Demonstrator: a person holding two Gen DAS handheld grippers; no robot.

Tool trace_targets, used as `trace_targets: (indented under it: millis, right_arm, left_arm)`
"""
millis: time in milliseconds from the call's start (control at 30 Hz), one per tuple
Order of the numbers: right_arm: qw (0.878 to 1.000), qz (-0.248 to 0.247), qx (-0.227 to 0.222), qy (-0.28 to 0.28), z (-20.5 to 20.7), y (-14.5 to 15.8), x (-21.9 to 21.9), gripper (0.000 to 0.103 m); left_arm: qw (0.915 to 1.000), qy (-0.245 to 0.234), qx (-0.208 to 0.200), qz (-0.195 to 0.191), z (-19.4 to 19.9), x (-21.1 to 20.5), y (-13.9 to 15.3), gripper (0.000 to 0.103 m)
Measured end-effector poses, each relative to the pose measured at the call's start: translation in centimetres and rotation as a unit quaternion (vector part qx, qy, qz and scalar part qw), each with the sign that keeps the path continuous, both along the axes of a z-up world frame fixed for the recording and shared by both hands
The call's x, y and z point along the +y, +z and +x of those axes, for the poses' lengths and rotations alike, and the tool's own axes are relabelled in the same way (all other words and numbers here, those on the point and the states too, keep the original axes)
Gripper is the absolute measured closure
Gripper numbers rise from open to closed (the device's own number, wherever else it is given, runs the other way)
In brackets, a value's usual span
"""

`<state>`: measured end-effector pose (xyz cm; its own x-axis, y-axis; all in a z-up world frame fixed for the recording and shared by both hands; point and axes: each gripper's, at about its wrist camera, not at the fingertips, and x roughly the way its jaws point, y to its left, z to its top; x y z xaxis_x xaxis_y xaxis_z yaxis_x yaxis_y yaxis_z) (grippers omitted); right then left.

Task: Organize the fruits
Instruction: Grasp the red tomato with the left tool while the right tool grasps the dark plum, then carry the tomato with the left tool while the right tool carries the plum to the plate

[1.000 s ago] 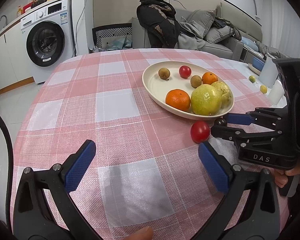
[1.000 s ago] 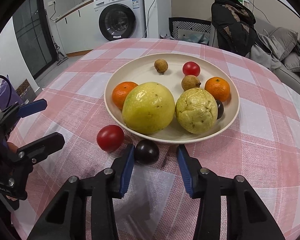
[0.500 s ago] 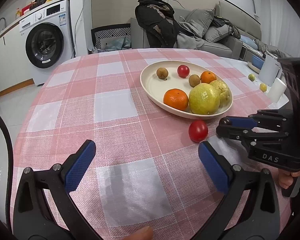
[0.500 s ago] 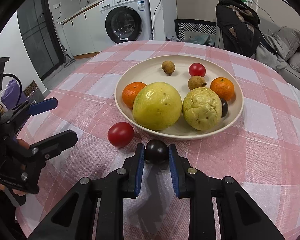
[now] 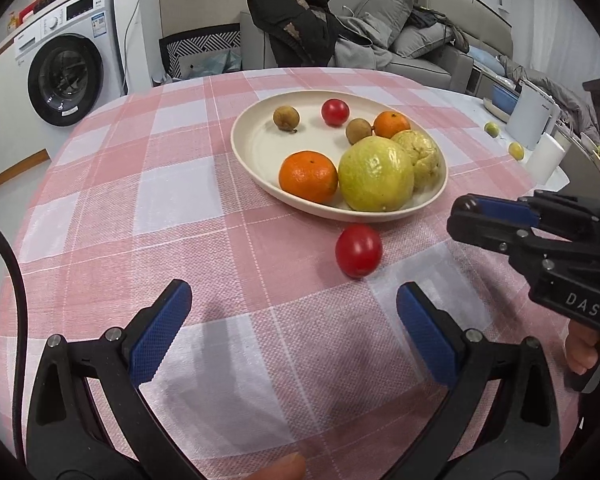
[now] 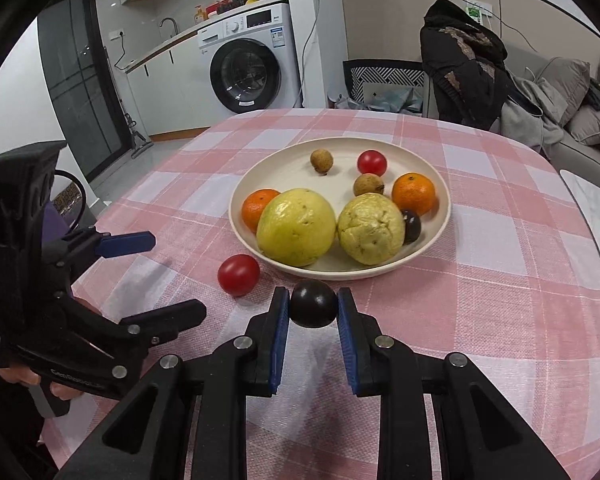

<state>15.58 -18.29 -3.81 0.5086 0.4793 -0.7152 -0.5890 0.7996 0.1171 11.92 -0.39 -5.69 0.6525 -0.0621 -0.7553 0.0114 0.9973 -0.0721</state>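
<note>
The right gripper [image 6: 313, 307] clamps a dark plum [image 6: 313, 303] near the plate [image 6: 440, 196]; the left gripper [image 5: 294, 324] stands apart, nearer than the red tomato [image 5: 358, 250]

A dark round fruit [image 6: 313, 305] is clamped between blue pads, just before the cream plate [image 6: 440, 236] of guavas, oranges, longans and tomato. A red tomato [image 6: 238, 274] lies on the cloth beside the plate.

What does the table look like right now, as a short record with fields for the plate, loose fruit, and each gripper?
plate: cream plate holding two oranges, two big yellow-green fruits, two brown fruits, a tomato, a dark plum
loose fruit: red tomato on the tablecloth beside the plate
right gripper: jaws shut on dark plum
left gripper: jaws open, nothing between them
</note>
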Motion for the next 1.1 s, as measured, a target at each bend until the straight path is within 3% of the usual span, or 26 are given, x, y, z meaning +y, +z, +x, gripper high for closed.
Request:
trace_targets:
  millis: [167, 300, 433, 567, 600, 933, 1100]
  right_arm:
    - [1.0, 0.01, 0.002, -0.01, 0.4, 0.3, -1.0, 0.078]
    - [1.0, 0.014, 0.009, -0.017, 0.8, 0.2, -1.4, 0.078]
    - [1.0, 0.015, 0.011, -0.014, 0.9, 0.0, -1.4, 0.078]
    - [1.0, 0.012, 0.012, -0.009, 0.8, 0.0, -1.2, 0.078]
    - [1.0, 0.012, 0.011, -0.008, 0.8, 0.0, -1.2, 0.078]
    - [1.0, 0.016, 0.01, -0.011, 0.8, 0.0, -1.4, 0.078]
    - [1.0, 0.015, 0.01, -0.012, 0.8, 0.0, -1.3, 0.078]
  left_arm:
    - [1.0, 0.002, 0.009, -0.002, 1.7, -0.7, -0.3, 0.008]
    - [0.9997, -0.014, 0.02, 0.004, 2.9, -1.4, -0.7, 0.032]
    - [0.9993, -0.029, 0.022, -0.002, 3.6, -1.9, -0.9, 0.045]
    - [0.9986, -0.049, 0.018, -0.012, 3.8, -2.4, -0.7, 0.075]
    - [0.9983, -0.054, 0.017, -0.015, 3.8, -2.5, -0.7, 0.078]
    - [0.9969, -0.075, -0.013, -0.018, 2.5, -3.1, 0.5, 0.078]
    - [0.997, -0.077, -0.003, -0.012, 2.6, -3.2, 0.1, 0.078]
